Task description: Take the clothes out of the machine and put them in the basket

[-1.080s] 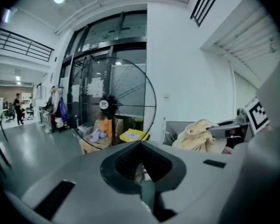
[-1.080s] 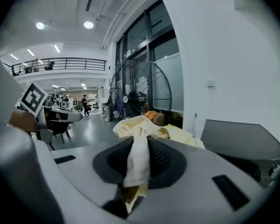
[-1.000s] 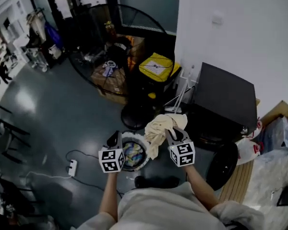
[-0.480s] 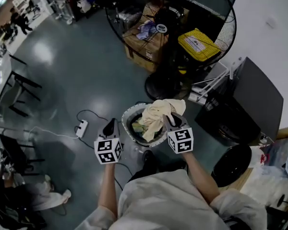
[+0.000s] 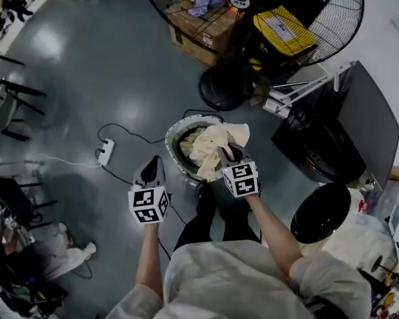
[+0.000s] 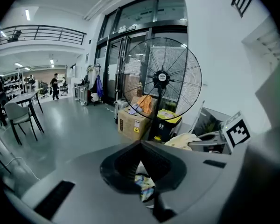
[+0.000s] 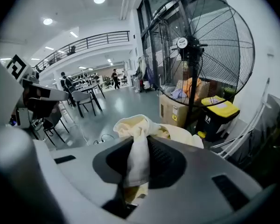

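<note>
both grippers have come down and forward since a second ago, and the cream cloth (image 5: 213, 143), which was then held up between the machine and the basket, now lies over the right half of the basket (image 5: 172, 135), its folds draped across the rim. the right gripper (image 5: 225, 157) is closed tight on that cloth: in the right gripper view a twisted band of cream fabric (image 7: 135, 125) runs down between the two jaws, and the rest bunches above their tips. the left gripper (image 5: 153, 169) hangs just left of the basket, clear of it, with its jaws brought together at the tips and nothing between them. through the narrow gap below those tips, the left gripper view shows a multi-coloured garment (image 6: 145, 185) lying in the basket beyond. the basket stands on the grey floor in front of the person's feet, and more clothes show dimly inside it under the cream cloth. the black machine (image 5: 346, 128) stands to the right, well apart from the basket, with its round dark door (image 5: 321, 212) swung open nearer the person. behind the basket stands a large floor fan (image 5: 253, 18), with a yellow-lidded bin (image 5: 284, 32) and a cardboard box (image 5: 199, 35) seen through its cage. a white power strip (image 5: 106, 152) lies on the floor to the left.
</note>
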A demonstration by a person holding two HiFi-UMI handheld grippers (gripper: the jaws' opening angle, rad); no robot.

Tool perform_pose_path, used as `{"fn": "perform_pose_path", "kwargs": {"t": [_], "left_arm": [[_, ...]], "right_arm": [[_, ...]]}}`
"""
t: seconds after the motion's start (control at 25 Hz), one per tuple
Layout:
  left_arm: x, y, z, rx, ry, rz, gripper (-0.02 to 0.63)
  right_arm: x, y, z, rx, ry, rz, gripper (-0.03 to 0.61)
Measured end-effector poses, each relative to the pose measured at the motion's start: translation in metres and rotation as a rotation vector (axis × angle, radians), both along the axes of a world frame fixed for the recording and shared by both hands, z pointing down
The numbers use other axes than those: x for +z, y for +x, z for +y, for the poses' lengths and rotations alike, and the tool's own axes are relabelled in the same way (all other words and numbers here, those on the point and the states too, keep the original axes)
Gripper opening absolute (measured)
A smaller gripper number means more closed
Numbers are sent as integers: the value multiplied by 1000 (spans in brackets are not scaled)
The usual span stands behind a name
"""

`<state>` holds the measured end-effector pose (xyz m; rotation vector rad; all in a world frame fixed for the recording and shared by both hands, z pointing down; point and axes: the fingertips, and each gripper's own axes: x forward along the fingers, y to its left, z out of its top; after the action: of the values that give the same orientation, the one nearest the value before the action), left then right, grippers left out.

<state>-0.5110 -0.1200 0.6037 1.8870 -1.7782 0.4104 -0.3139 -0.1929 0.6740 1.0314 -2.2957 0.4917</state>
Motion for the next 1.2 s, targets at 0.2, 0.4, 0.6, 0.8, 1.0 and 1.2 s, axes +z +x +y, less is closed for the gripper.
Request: {"fn": "perform_pose_path", "kwargs": {"t": [0.2, 0.4, 0.6, 0.8, 1.0, 1.2], "left_arm": [[10, 2, 0, -6, -17, 3, 18], [9, -6, -7, 0, -9, 1, 18], [11, 9, -19, 37, -7, 15, 18], [3, 45, -32, 88, 0, 10, 18], [-10, 101, -59, 194, 26, 3, 18], [-31, 180, -77, 316, 55, 6, 18]], "right_arm": [[55, -6, -4, 11, -103, 16, 263], [59, -10, 7, -7, -107, 23, 282], [49, -1, 6, 3, -71, 27, 179], [25, 28, 4, 35, -36, 14, 43], [-15, 77, 0, 113, 47, -39, 23], [-58, 156, 0, 242, 134, -52, 21]]}}
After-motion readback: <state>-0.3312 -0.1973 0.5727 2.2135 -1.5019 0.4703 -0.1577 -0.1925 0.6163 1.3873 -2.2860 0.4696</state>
